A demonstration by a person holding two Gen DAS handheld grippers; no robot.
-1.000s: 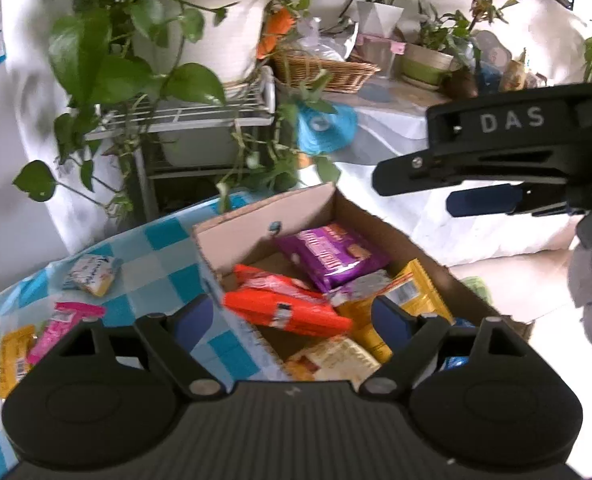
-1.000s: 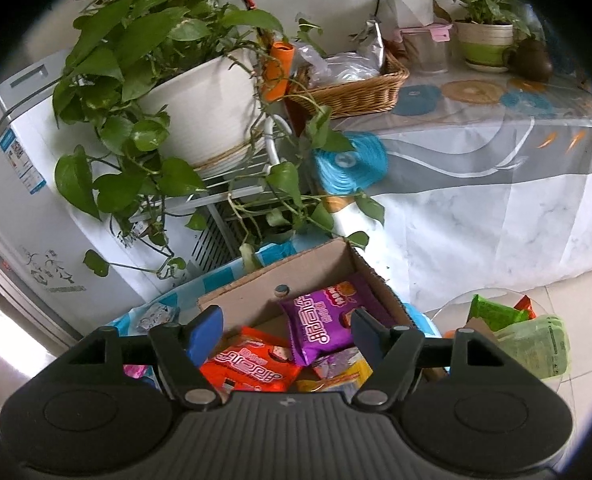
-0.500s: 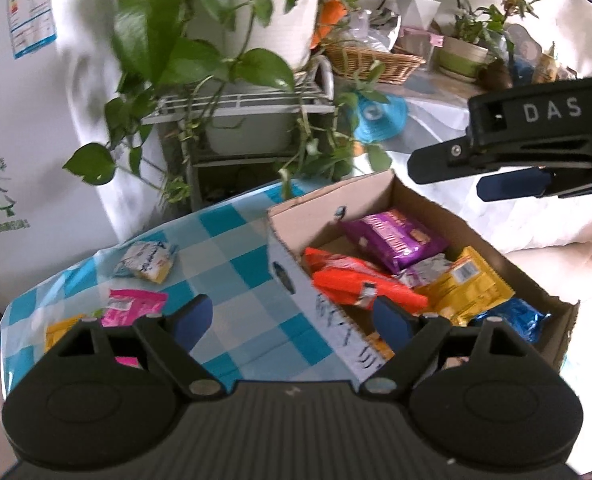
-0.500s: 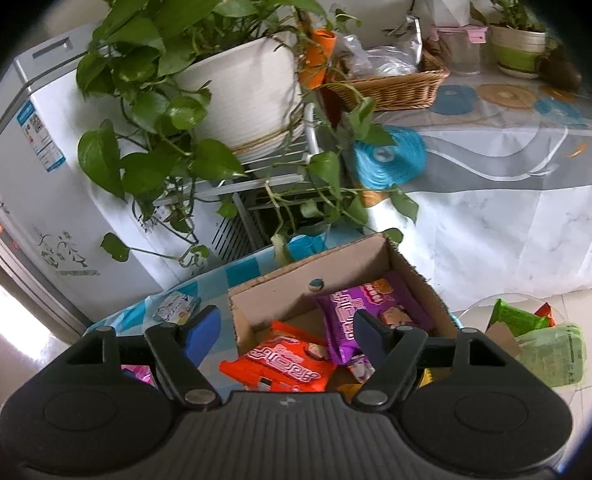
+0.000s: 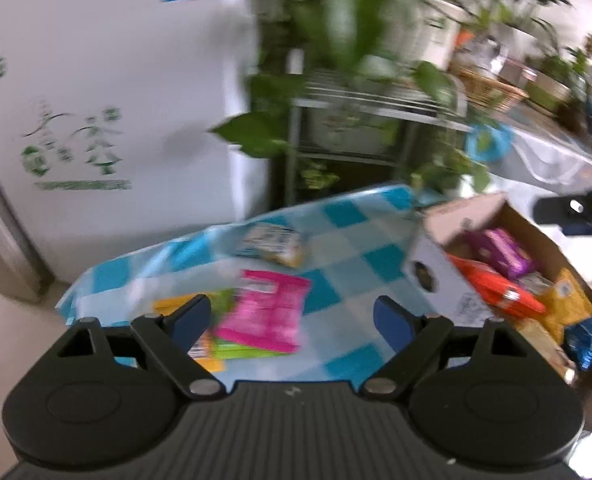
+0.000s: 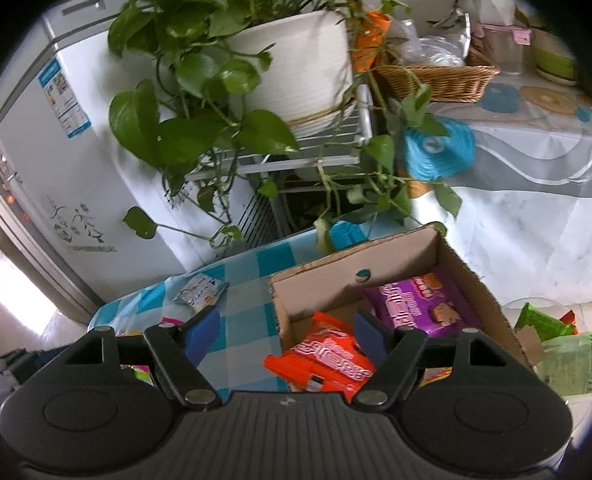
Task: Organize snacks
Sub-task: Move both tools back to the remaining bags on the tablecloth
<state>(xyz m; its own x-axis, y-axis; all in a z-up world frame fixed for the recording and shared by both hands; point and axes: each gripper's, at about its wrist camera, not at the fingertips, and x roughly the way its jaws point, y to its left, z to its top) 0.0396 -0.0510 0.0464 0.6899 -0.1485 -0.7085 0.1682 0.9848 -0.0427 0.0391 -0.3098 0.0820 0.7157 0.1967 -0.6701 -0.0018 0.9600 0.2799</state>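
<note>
A cardboard box point(image 5: 436, 256) point(image 6: 316, 280) stands on a blue-checked tablecloth point(image 5: 348, 236) and holds several snack packs, among them a purple one point(image 6: 416, 304) and an orange one point(image 6: 324, 356). Loose on the cloth lie a pink pack point(image 5: 268, 312), a yellow-green pack point(image 5: 224, 344) under it, and a white-blue pack point(image 5: 272, 240) point(image 6: 200, 292). My left gripper point(image 5: 292, 320) is open and empty above the pink pack. My right gripper point(image 6: 288, 332) is open and empty above the box's left wall; it also shows at the right edge of the left wrist view point(image 5: 576, 212).
A white fridge point(image 6: 48, 152) stands at the left. A potted vine point(image 6: 288, 72) on a wire rack point(image 6: 296, 152) hangs over the table's far edge. A covered table with a wicker basket point(image 6: 436, 76) is at the right. Green bags point(image 6: 568, 356) lie on the floor.
My left gripper has swung left from over the box to over the loose packs on the cloth. My right gripper has also shifted left. Both stay open and empty.
</note>
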